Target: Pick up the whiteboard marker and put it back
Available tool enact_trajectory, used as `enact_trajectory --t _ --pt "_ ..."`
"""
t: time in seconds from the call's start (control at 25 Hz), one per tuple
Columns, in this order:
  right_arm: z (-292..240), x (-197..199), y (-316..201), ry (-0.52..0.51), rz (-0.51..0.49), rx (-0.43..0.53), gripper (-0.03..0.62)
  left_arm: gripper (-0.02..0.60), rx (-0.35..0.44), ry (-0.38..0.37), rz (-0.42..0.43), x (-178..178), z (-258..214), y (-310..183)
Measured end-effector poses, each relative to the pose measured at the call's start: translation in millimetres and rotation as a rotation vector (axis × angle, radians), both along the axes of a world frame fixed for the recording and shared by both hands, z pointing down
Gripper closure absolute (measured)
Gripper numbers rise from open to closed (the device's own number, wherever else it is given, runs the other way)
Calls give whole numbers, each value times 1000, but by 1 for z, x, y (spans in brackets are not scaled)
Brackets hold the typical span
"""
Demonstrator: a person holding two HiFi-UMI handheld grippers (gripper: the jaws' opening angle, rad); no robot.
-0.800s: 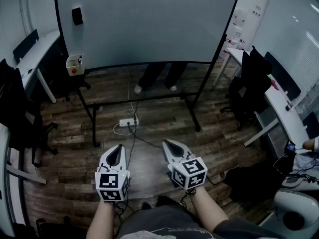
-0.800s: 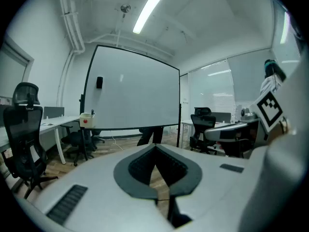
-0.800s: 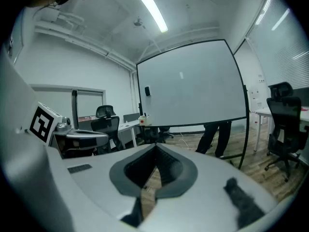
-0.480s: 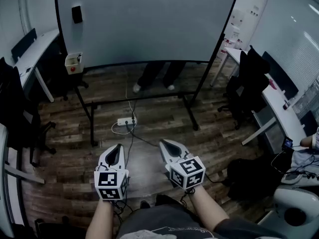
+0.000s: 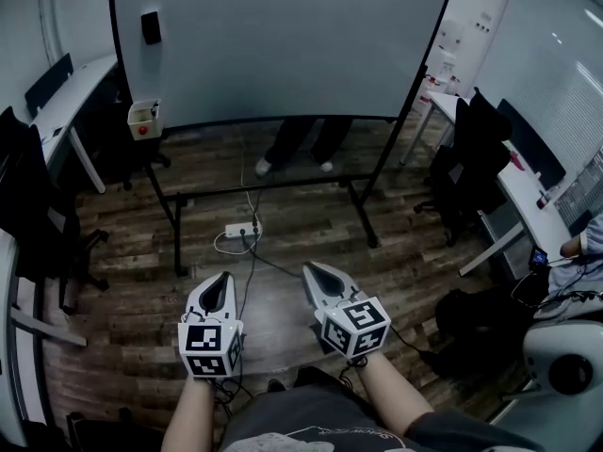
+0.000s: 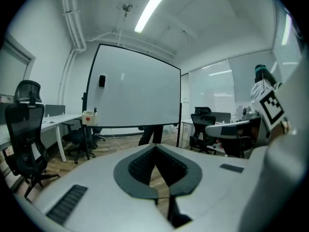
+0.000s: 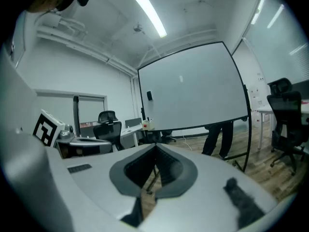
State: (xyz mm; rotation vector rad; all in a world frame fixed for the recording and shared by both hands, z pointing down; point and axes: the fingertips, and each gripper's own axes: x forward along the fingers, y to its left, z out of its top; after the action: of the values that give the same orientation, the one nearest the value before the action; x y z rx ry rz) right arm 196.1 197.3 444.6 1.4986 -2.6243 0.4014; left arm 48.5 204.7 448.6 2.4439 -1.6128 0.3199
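Note:
A large whiteboard (image 5: 283, 36) on a black stand fills the far side of the room. A small pale box (image 5: 142, 121) with a red spot hangs at its lower left corner. In the left gripper view the box (image 6: 88, 117) has a thin dark stick standing out of it; whether that is the marker I cannot tell. A black eraser (image 5: 151, 27) sticks to the board above it. My left gripper (image 5: 219, 285) and right gripper (image 5: 313, 273) hover low over the wood floor, far from the board. Both are shut and empty, as the left gripper (image 6: 155, 146) and right gripper (image 7: 155, 145) show in their own views.
Someone's legs (image 5: 297, 144) stand behind the board. A power strip (image 5: 240, 233) and its cables lie on the floor under the stand. Black office chairs (image 5: 466, 163) and a desk (image 5: 537, 205) line the right side; another desk (image 5: 66, 102) and chair stand left. A seated person (image 5: 579, 243) is at the right edge.
Both grippers keep about the same place and stay shut. The head view has shifted slightly, and the person at the right edge has moved a little.

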Motion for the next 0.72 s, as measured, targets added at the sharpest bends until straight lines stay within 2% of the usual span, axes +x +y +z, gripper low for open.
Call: enact_trajectory --t 0.36,0.72 --pt "-3 -1 -2 -20 15 -8 571 568 8 29 -15 -14 -7 -1" --pt "15 -3 -34 -34 11 -43 571 569 -9 5 -34 -19 4 -26"
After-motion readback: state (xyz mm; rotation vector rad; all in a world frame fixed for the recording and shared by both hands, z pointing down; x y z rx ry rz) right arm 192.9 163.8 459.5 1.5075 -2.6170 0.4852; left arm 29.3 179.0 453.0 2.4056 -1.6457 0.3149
